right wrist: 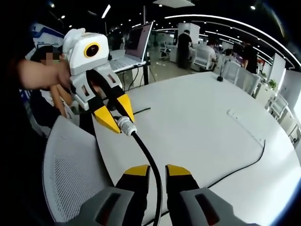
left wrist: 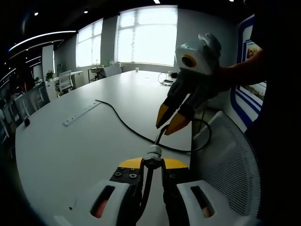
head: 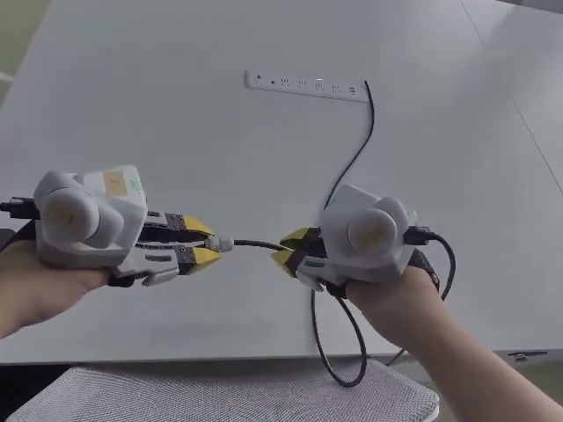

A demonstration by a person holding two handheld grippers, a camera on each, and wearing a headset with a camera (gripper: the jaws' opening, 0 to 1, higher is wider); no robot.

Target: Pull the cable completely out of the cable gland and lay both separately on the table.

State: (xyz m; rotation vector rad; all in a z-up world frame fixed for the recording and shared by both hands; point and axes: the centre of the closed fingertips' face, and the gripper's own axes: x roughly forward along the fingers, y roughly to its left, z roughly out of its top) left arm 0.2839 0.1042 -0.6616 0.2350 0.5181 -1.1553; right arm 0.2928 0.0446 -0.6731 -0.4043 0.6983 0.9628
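Out of sight between the left tool's (left wrist: pixel 153 165) tips: rear of the cable gland (left wrist: pixel 153 153), cable (left wrist: pixel 158 136) inside.

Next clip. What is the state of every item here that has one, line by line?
left gripper: shut on the cable gland.
right gripper: shut on the cable, tips facing the left gripper.
cable gland: held at the left jaw tips, cable not yet out of it.
cable: threaded into the gland, spanning the gap between the grippers.
power strip: lying flat on the table.
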